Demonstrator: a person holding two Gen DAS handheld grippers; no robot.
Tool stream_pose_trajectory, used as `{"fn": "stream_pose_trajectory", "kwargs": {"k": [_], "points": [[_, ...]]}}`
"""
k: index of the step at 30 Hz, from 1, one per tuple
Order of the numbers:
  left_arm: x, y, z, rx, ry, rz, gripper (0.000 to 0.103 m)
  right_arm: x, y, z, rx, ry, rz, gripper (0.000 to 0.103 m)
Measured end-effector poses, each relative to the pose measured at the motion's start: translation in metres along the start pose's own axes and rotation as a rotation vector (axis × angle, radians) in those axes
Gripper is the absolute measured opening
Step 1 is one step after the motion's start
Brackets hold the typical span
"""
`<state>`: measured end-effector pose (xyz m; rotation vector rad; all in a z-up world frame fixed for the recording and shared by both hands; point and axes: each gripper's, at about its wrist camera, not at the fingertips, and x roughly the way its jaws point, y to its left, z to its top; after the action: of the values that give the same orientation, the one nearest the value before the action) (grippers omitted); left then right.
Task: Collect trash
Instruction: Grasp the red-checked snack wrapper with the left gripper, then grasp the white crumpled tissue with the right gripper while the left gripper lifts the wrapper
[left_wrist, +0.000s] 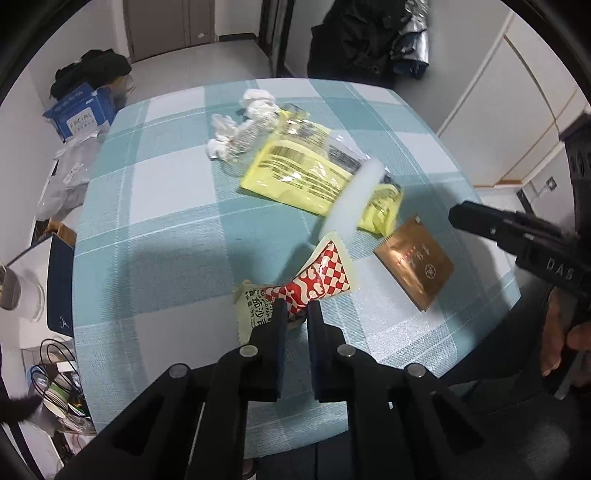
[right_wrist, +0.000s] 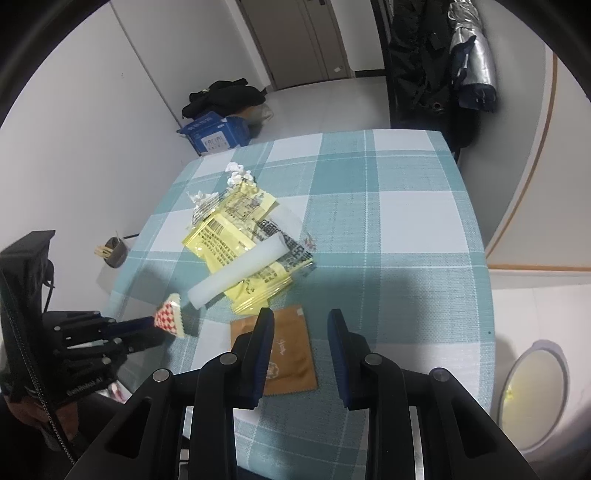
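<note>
Left gripper (left_wrist: 295, 308) has the red-checked packet (left_wrist: 325, 275) pinched, looks lifted off the table (left_wrist: 166, 221), so carry it steady. Right gripper (right_wrist: 301, 325) hangs apart, empty, over the brown sachet (right_wrist: 291, 354).

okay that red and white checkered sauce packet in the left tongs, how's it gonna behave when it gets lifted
The red-and-white sauce packet is probably floppy: it is already pinched into a twist where the left tongs clamp it. It looks flat and likely light. Its glossy film may be slippery, so it could slide out.
</note>
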<state>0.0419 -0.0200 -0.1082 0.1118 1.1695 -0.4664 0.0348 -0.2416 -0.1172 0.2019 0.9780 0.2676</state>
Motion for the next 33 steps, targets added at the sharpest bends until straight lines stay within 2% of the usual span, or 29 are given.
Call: {"fn": "stream_pose_trajectory", "kwargs": {"k": [7, 20, 26, 33], "points": [[-0.015, 0.026, 0.005, -0.117, -0.037, -0.074, 0.003, 0.003, 0.006, 0.004, -0.003, -0.009, -0.009, 0.029], [-0.039, 0.051, 0.019, -0.227, -0.148, -0.161, 0.002, -0.007, 0.021, 0.025, -0.029, -0.047, 0.043, 0.029], [-0.047, 0.06, 0.026, -0.248, -0.187, -0.17, 0.002, -0.005, 0.03, 0.06, -0.068, -0.065, 0.085, 0.029], [-0.054, 0.07, 0.037, -0.264, -0.226, -0.148, 0.002, 0.041, 0.051, 0.119, -0.14, -0.012, 0.126, 0.029]]}}
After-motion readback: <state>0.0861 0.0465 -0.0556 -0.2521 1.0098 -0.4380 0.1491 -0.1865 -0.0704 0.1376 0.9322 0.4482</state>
